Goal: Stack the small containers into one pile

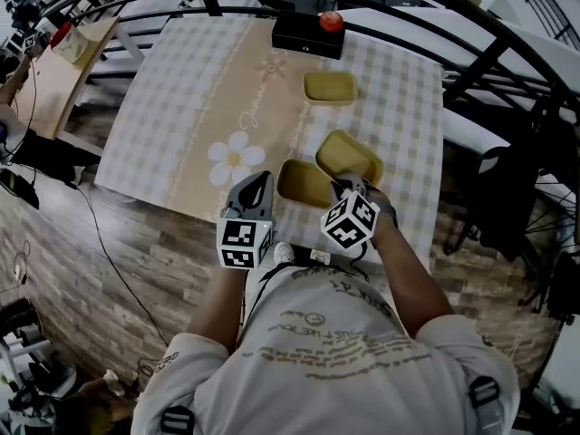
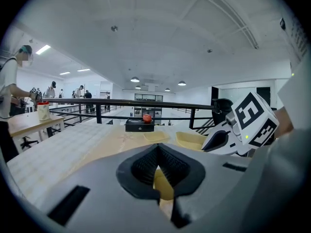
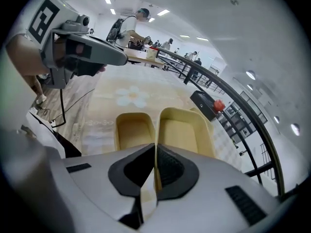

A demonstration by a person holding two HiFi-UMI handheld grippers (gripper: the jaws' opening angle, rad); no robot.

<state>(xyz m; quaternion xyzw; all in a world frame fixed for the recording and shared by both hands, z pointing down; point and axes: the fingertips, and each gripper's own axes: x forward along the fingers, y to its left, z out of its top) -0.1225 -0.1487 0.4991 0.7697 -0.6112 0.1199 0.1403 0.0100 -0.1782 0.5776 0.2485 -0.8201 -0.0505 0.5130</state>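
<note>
Though empty, one container (image 1: 349, 157) in right tongs (image 3: 155, 149)

In the head view, your right gripper's (image 1: 350, 188) marker cube covers its jaws and the near rim of the tilted yellow container (image 1: 349, 155). Your shoulders and arms hide part of the near edge of the table (image 1: 181, 107). In the left gripper view, the left gripper's (image 2: 156, 170) body hides all but 1 sliver of another container (image 2: 164, 187), and the distant people (image 2: 80, 92) are too small to make out.
</note>
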